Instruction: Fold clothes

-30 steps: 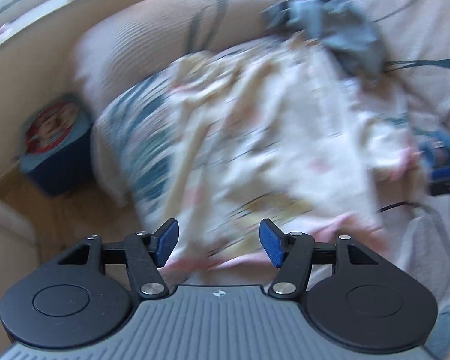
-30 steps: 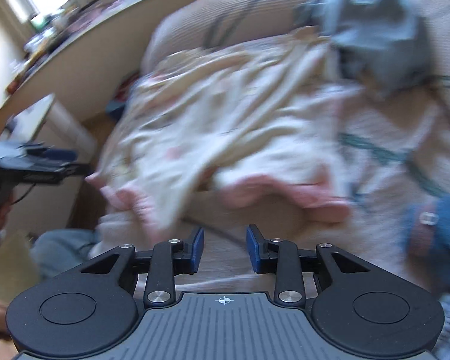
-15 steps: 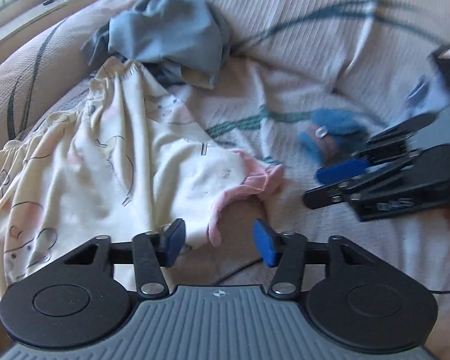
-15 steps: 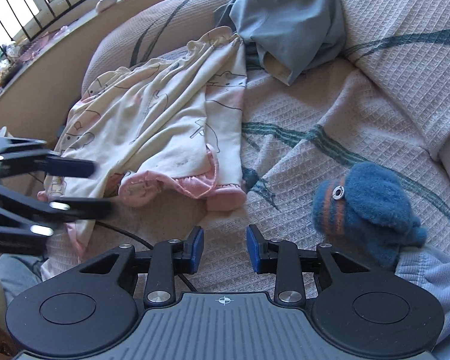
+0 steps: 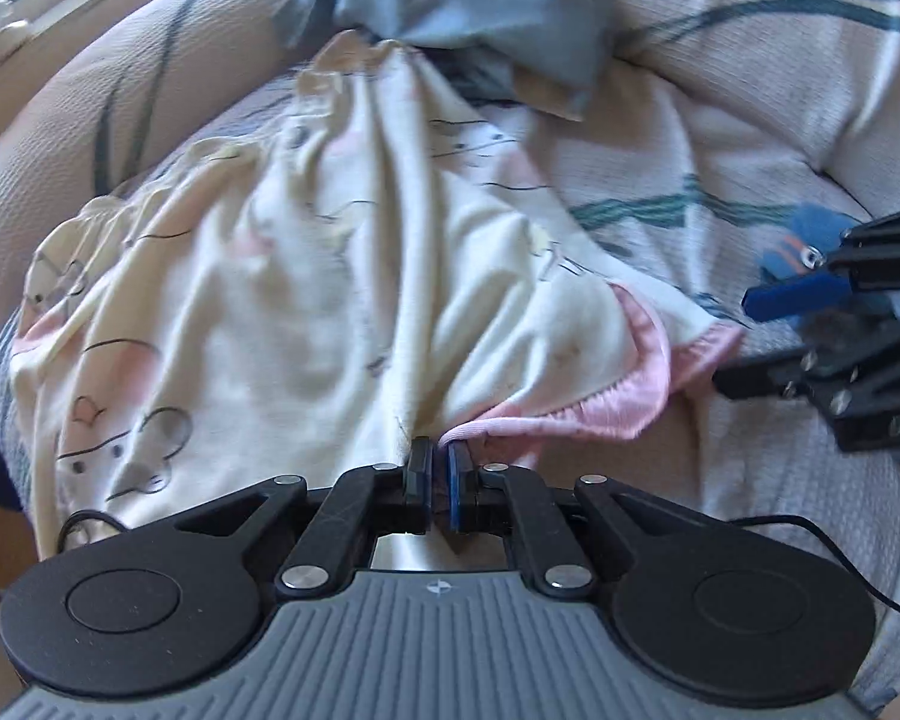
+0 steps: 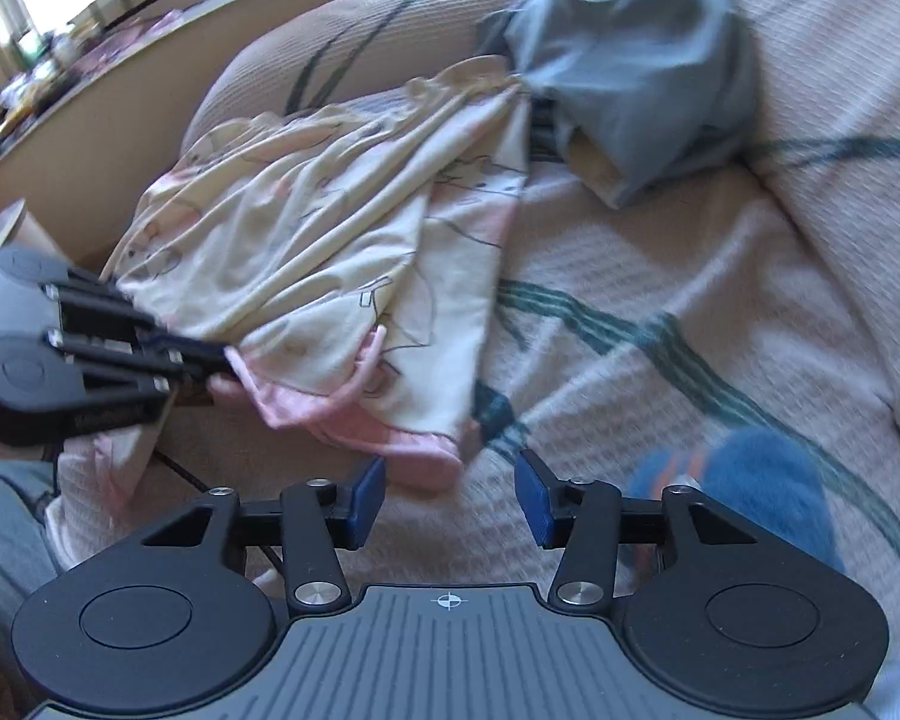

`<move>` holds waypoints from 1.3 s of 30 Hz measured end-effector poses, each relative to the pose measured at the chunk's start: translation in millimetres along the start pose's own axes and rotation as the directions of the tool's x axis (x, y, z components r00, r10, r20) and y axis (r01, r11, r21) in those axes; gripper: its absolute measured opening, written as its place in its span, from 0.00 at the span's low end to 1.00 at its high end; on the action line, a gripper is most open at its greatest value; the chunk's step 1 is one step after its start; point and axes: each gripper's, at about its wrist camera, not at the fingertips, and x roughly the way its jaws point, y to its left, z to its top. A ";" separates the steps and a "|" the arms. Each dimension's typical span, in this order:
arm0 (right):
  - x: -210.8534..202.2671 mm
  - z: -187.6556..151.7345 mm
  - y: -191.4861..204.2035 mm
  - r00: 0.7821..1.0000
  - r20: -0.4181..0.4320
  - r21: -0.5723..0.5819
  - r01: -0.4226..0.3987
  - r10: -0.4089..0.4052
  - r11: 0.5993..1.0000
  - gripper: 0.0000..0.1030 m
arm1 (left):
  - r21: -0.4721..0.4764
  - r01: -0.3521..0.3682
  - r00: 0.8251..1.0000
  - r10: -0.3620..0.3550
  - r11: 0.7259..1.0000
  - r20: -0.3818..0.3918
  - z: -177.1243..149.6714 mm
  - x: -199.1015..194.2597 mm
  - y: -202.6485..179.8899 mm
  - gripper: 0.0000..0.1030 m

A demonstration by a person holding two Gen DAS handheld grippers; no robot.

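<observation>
Nearest the left wrist camera, the left hand-held gripper point(image 5: 438, 461) had its blue pads pressed together on the near pink-trimmed edge of the cream garment point(image 5: 306, 276), pinching the cloth between them. In the right wrist view the same left hand-held gripper point(image 6: 210, 360) reached in from the left side and gripped that pink hem. The right hand-held gripper point(image 6: 447, 498) was spread wide with nothing between its pads, hovering over the sofa cover point(image 6: 660, 276) just in front of the garment's pink cuff point(image 6: 426, 456). From the left wrist camera it showed at the right edge, blurred, beside that cuff.

The cream garment, printed with small animals, lay spread and creased across the woven sofa cover, its far end running up toward the cushions. To its right, near the right hand-held gripper, sat a fuzzy blue mitten point(image 6: 762, 480) with an orange stripe. Farther back, a crumpled grey-blue garment point(image 6: 636, 72) rested against the sofa back, touching the cream garment's far tip. Beyond it a ledge point(image 6: 150, 36) ran below bright windows.
</observation>
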 end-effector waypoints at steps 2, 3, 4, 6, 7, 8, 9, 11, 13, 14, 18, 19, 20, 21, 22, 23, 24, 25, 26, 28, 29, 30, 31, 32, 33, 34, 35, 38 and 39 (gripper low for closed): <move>6.8 3.5 4.9 1.000 0.001 -0.038 0.001 -0.001 0.999 0.46 | -0.008 -0.008 1.000 0.008 1.000 -0.006 0.0 1.6 2.5 0.05; 9.5 5.3 5.8 1.000 0.004 -0.046 -0.002 0.002 0.999 0.40 | -0.008 -0.015 1.000 0.015 1.000 -0.009 -0.4 2.6 2.5 0.06; 11.2 6.7 6.1 1.000 0.011 -0.054 -0.007 0.007 0.999 0.34 | -0.007 -0.021 1.000 0.021 1.000 -0.011 -0.9 3.8 2.0 0.06; 11.5 7.9 6.7 1.000 0.014 -0.076 0.001 0.000 0.997 0.14 | -0.010 -0.026 1.000 0.026 1.000 -0.012 -1.0 4.4 2.6 0.06; 11.6 8.4 6.9 1.000 0.016 -0.087 0.006 -0.005 0.996 0.07 | -0.014 -0.027 1.000 0.026 1.000 -0.011 -0.7 3.3 3.5 0.06; 10.0 8.5 5.1 1.000 0.018 -0.084 0.013 -0.012 0.996 0.02 | -0.016 -0.028 1.000 0.028 0.999 -0.009 -0.3 1.6 4.3 0.06; 6.2 8.8 1.9 0.999 0.025 -0.075 0.028 -0.027 0.997 0.02 | -0.018 -0.028 1.000 0.028 0.999 -0.007 -0.1 -0.3 5.0 0.06; -9.8 11.0 -7.4 0.995 0.068 -0.048 0.082 -0.079 0.995 0.02 | -0.025 -0.017 1.000 0.017 1.000 0.000 1.0 -5.4 6.0 0.06; -33.6 16.2 -20.9 0.979 0.126 -0.027 0.165 -0.160 0.986 0.02 | -0.037 0.018 1.000 -0.018 0.999 0.010 3.2 -12.7 5.7 0.06; -46.1 20.6 -28.8 0.966 0.154 -0.014 0.210 -0.206 0.978 0.02 | -0.041 0.041 0.999 -0.040 0.998 0.017 4.9 -16.6 4.4 0.06; -75.7 42.8 -63.1 0.920 0.213 0.016 0.335 -0.330 0.942 0.02 | -0.004 0.084 0.995 -0.084 0.996 0.051 13.9 -28.7 -12.3 0.06; -74.2 49.0 -70.3 0.915 0.216 0.016 0.346 -0.341 0.938 0.02 | 0.005 0.087 0.995 -0.087 0.996 0.050 15.4 -27.2 -16.8 0.07; -72.7 55.1 -77.4 0.910 0.220 0.016 0.357 -0.352 0.934 0.02 | 0.012 0.088 0.995 -0.089 0.996 0.045 16.3 -24.6 -21.3 0.07; -71.2 61.3 -84.5 0.905 0.223 0.016 0.368 -0.362 0.930 0.02 | 0.016 0.093 0.995 -0.093 0.996 0.038 16.3 -22.1 -25.5 0.08; -62.1 65.4 -88.5 0.913 0.204 0.011 0.359 -0.353 0.933 0.02 | 0.021 0.099 0.995 -0.100 0.995 0.031 14.6 -20.2 -29.1 0.12; -51.2 68.1 -91.5 0.918 0.183 0.006 0.356 -0.351 0.934 0.02 | 0.027 0.106 0.994 -0.107 0.994 0.024 12.0 -19.0 -32.3 0.15; -38.8 68.9 -93.1 0.921 0.152 -0.009 0.364 -0.358 0.932 0.03 | 0.033 0.113 0.993 -0.113 0.993 0.018 9.5 -17.7 -35.4 0.16; -27.1 68.1 -95.1 0.923 0.121 -0.022 0.370 -0.365 0.929 0.03 | 0.038 0.117 0.993 -0.117 0.992 0.011 6.7 -16.7 -37.6 0.19; -18.4 66.0 -98.3 0.926 0.098 -0.020 0.368 -0.365 0.930 0.05 | 0.040 0.118 0.993 -0.118 0.992 0.004 3.4 -15.9 -38.6 0.24; -12.6 61.1 -102.5 0.928 0.081 -0.010 0.365 -0.363 0.931 0.11 | 0.039 0.122 0.993 -0.121 0.992 -0.007 -2.4 -15.0 -39.3 0.26; -16.6 58.4 -103.0 0.927 0.090 -0.005 0.367 -0.365 0.930 0.17 | 0.037 0.127 0.992 -0.127 0.991 -0.007 -2.8 -15.6 -39.3 0.27; -20.6 55.7 -103.5 0.925 0.100 0.000 0.368 -0.366 0.930 0.18 | 0.035 0.134 0.991 -0.134 0.990 -0.004 -2.6 -16.5 -39.6 0.30; -24.6 53.0 -104.1 0.924 0.109 0.005 0.369 -0.367 0.929 0.18 | 0.035 0.144 0.990 -0.144 0.989 0.004 -1.0 -17.7 -40.6 0.37; -28.6 50.4 -104.6 0.922 0.118 0.010 0.370 -0.369 0.929 0.19 | 0.036 0.156 0.988 -0.156 0.987 0.016 1.6 -19.0 -42.2 0.40; -32.6 47.7 -105.1 0.920 0.127 0.015 0.371 -0.370 0.928 0.20 | 0.037 0.172 0.985 -0.173 0.984 0.026 5.2 -19.4 -44.8 0.43; -36.6 45.0 -105.6 0.918 0.136 0.020 0.372 -0.371 0.928 0.21 | 0.038 0.191 0.981 -0.193 0.981 0.035 9.6 -18.9 -48.4 0.43; -40.6 42.4 -106.1 0.916 0.145 0.025 0.373 -0.373 0.927 0.24 | 0.043 0.208 0.977 -0.210 0.977 0.044 12.5 -18.6 -52.4 0.42; -48.1 29.7 -98.4 0.945 0.133 0.012 0.301 -0.300 0.954 0.33 | 0.062 0.228 0.972 -0.232 0.972 0.049 15.8 -11.0 -64.2 0.33; -47.7 25.4 -95.2 0.951 0.127 0.009 0.284 -0.283 0.959 0.33 | 0.067 0.228 0.972 -0.231 0.971 0.045 16.5 -6.3 -67.9 0.31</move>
